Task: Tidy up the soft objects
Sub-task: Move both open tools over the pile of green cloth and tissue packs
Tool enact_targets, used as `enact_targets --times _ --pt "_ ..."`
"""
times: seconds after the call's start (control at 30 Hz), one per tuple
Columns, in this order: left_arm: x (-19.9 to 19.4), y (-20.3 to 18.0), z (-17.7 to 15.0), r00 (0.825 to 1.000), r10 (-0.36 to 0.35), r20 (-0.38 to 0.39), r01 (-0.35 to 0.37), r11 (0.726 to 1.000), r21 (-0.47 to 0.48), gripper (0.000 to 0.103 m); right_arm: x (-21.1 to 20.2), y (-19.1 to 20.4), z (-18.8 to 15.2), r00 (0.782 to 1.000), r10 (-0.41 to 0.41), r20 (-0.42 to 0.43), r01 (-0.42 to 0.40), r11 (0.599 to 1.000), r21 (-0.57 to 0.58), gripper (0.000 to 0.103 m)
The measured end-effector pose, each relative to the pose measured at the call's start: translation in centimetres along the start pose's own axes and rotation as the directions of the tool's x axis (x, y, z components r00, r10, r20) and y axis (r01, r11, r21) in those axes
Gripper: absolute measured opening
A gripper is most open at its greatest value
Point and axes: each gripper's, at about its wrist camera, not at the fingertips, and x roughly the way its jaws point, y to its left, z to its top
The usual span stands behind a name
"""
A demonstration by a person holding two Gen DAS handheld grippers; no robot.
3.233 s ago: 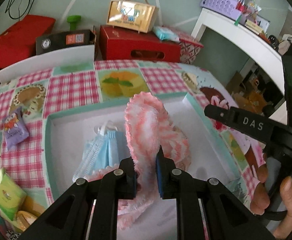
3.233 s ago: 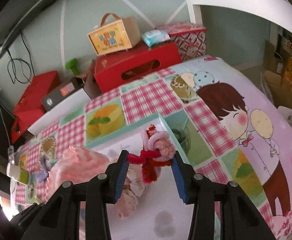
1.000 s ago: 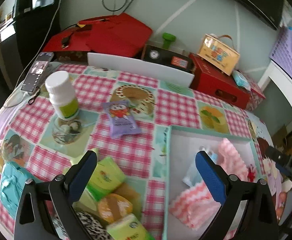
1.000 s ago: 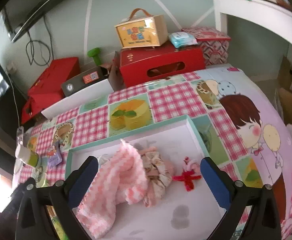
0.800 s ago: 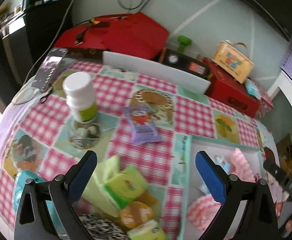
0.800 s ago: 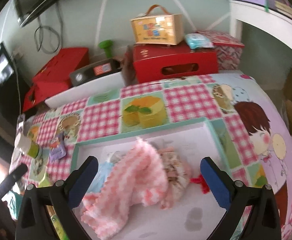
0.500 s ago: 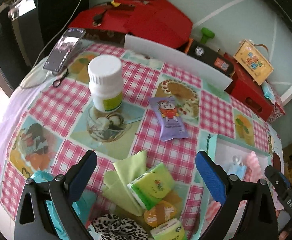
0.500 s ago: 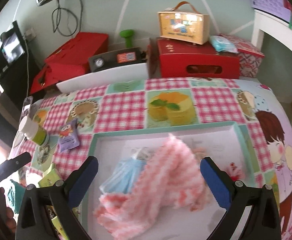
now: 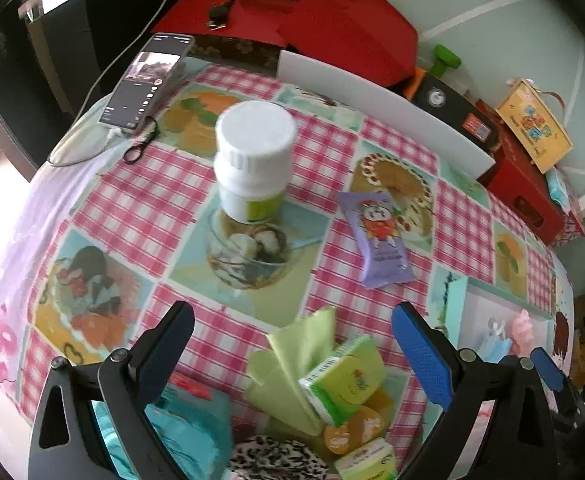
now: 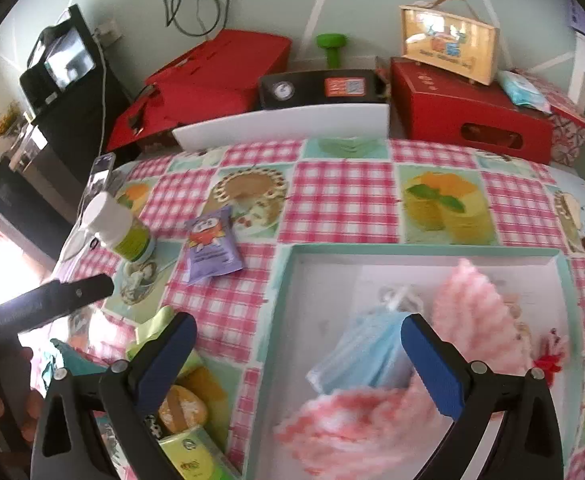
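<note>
I held the left gripper (image 9: 292, 354) with jaws wide and empty above the near pile, where a leopard-print soft item (image 9: 278, 458) lay beside tissue packs (image 9: 342, 376). The right gripper (image 10: 298, 360), also wide and empty, hovered at the tray (image 10: 280, 300), which held a pink cloth (image 10: 468, 300) and mask (image 10: 366, 346). To do this well, I judged I should pinch only fabric, not the packs.

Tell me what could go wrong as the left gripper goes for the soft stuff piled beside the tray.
The open left gripper hangs over a mixed heap: the leopard-print fabric and teal cloth lie against tissue packs and round snack packets, so it may grab a non-soft item. The upright white bottle nearby might get knocked over.
</note>
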Motion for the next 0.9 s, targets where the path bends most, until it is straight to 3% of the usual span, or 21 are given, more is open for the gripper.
enact_targets --times 0.27,0.9 --pt "0.0 1.5 0.3 0.997 0.082 0.002 -0.082 0.996 0.044 0.099 1.8 3.4 -0.4 0.998 0.052 -0.044 -0.054 0.997 -0.049 0.103" --pt "2.1 4.0 -0.7 0.995 0.032 -0.09 -0.033 0.999 -0.004 0.099 5.0 8.6 -2.7 0.984 0.101 -0.144 -0.126 0.976 -0.177 0.103"
